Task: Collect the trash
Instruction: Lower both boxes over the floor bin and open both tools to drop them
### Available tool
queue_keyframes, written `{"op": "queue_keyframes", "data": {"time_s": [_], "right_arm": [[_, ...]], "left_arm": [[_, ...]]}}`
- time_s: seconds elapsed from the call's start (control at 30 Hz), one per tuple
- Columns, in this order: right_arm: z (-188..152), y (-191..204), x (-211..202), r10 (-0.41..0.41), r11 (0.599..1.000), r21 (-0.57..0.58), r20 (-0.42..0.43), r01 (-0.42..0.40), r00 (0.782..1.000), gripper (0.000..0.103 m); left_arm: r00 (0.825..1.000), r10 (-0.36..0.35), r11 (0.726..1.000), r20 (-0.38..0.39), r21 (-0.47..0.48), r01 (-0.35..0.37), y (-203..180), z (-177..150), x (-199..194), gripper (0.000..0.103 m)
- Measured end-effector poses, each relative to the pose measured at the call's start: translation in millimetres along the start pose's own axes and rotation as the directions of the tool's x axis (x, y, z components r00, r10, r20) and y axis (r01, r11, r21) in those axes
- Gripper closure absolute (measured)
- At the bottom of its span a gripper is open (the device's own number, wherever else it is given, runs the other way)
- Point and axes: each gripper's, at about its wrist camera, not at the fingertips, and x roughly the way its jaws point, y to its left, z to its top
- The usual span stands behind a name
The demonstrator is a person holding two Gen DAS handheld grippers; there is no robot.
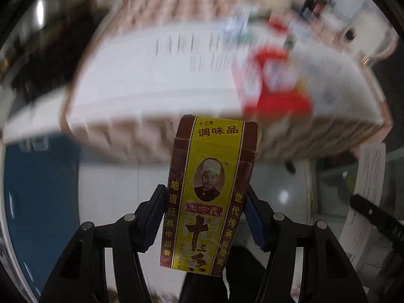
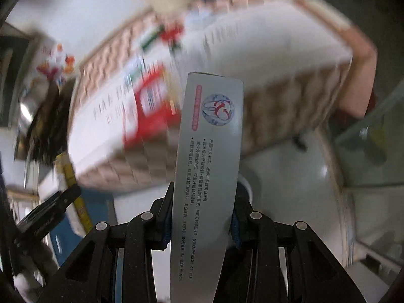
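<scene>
My left gripper [image 1: 205, 199] is shut on a yellow and brown spice box [image 1: 207, 192] with Chinese print, held upright in the air. My right gripper [image 2: 204, 197] is shut on a long grey toothpaste box [image 2: 209, 166], also held up. Both views are motion-blurred beyond the boxes. The right gripper with its box also shows at the right edge of the left wrist view [image 1: 366, 202]. The left gripper with the yellow box shows at the left of the right wrist view [image 2: 63, 197].
A table with a white cloth and a pinkish patterned edge [image 1: 156, 75] lies ahead, also in the right wrist view [image 2: 265, 50]. A red and white package [image 1: 275, 78] lies on it, seen too in the right wrist view [image 2: 149, 106]. White floor [image 1: 121, 184] is below.
</scene>
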Motion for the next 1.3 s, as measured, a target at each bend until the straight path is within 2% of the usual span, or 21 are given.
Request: {"op": "queue_keyframes", "data": {"time_s": [0.07, 0.1, 0.13, 0.23, 0.3, 0.4, 0.43, 0.5, 0.53, 0.6, 0.67, 0.8, 0.87, 0.9, 0.93, 1.03, 1.1, 1.23, 1.3], "right_arm": [[-22.8, -20.9, 35.3, 0.008, 1.0, 0.018, -0.076, -0.007, 0.997, 0.066], [-33.8, -32.8, 57.0, 0.018, 0.999, 0.034, -0.113, -0.015, 0.993, 0.066], [-44.5, -46.7, 81.0, 0.026, 0.998, 0.056, -0.15, -0.018, 0.988, 0.066], [-77.3, -94.2, 176.2, 0.053, 0.992, 0.125, -0.27, -0.02, 0.961, 0.066], [-91.0, -121.4, 236.1, 0.084, 0.985, 0.167, -0.333, -0.029, 0.939, 0.066], [-106.9, -161.0, 333.8, 0.123, 0.975, 0.218, -0.403, -0.035, 0.907, 0.066], [-110.7, -173.4, 370.2, 0.131, 0.975, 0.22, -0.424, -0.038, 0.896, 0.066], [-117.0, -187.9, 418.3, 0.139, 0.976, 0.213, -0.449, -0.045, 0.883, 0.066], [-120.4, -194.5, 445.0, 0.131, 0.98, 0.194, -0.475, -0.042, 0.87, 0.066], [-125.6, -201.4, 478.4, 0.098, 0.987, 0.157, -0.514, -0.019, 0.852, 0.066], [-129.9, -202.9, 504.4, 0.065, 0.995, 0.104, -0.548, -0.009, 0.834, 0.066], [-136.7, -195.6, 531.4, 0.043, 0.998, 0.069, -0.576, -0.004, 0.816, 0.064], [-135.8, -195.1, 537.3, 0.042, 0.998, 0.066, -0.592, -0.003, 0.805, 0.053], [-135.8, -193.8, 539.4, 0.05, 0.998, 0.07, -0.596, -0.01, 0.801, 0.031], [-136.3, -194.4, 537.9, 0.053, 0.997, 0.07, -0.598, -0.014, 0.8, 0.014], [-132.5, -202.5, 524.0, 0.015, 0.999, 0.037, -0.594, 0.009, 0.805, 0.009], [-124.0, -202.9, 515.7, -0.023, 0.999, 0.012, -0.585, 0.037, 0.811, 0.0], [-108.5, -205.5, 479.8, -0.162, 0.987, -0.101, -0.517, 0.128, 0.84, 0.0], [-105.4, -197.9, 462.5, -0.21, 0.977, -0.139, -0.482, 0.163, 0.85, 0.0]], "left_arm": [[0.995, -0.02, 0.999, -0.097, -0.038, 0.016, 4.3, -16.7, 50.6, 0.047], [0.987, -0.037, 0.998, -0.157, -0.065, 0.027, 6.0, -25.7, 86.2, 0.047], [0.982, -0.055, 0.996, -0.178, -0.081, 0.041, 6.3, -30.9, 109.5, 0.047], [0.945, -0.095, 0.987, -0.313, -0.155, 0.048, 5.2, -52.7, 221.1, 0.047], [0.923, -0.112, 0.985, -0.368, -0.165, 0.054, -1.7, -60.4, 286.4, 0.046], [0.89, -0.147, 0.979, -0.432, -0.19, 0.069, -12.9, -66.9, 373.2, 0.046], [0.885, -0.142, 0.98, -0.443, -0.187, 0.064, -15.2, -70.7, 390.6, 0.046], [0.875, -0.123, 0.985, -0.468, -0.167, 0.049, -22.9, -71.7, 438.8, 0.046], [0.871, -0.117, 0.986, -0.477, -0.161, 0.044, -25.9, -71.8, 450.9, 0.046], [0.862, -0.115, 0.987, -0.494, -0.152, 0.044, -29.9, -69.2, 480.5, 0.046], [0.859, -0.107, 0.989, -0.501, -0.142, 0.041, -33.9, -69.0, 491.2, 0.046], [0.846, -0.149, 0.984, -0.512, -0.164, 0.074, -30.7, -71.4, 493.4, 0.043], [0.846, -0.163, 0.98, -0.507, -0.183, 0.079, -22.8, -73.9, 488.5, 0.035], [0.849, -0.171, 0.977, -0.5, -0.196, 0.082, -20.0, -73.0, 483.0, 0.02], [0.856, -0.17, 0.976, -0.488, -0.201, 0.079, -10.7, -70.2, 481.8, 0.01], [0.884, -0.103, 0.987, -0.455, -0.16, 0.033, -0.6, -67.4, 465.8, 0.005], [0.91, -0.032, 0.992, -0.414, -0.126, -0.023, 2.1, -68.9, 447.5, 0.005], [0.936, 0.096, 0.989, -0.338, -0.072, -0.127, 10.0, -77.4, 414.0, 0.005], [0.94, 0.139, 0.985, -0.311, -0.051, -0.162, 11.2, -85.3, 390.6, 0.005]]}}
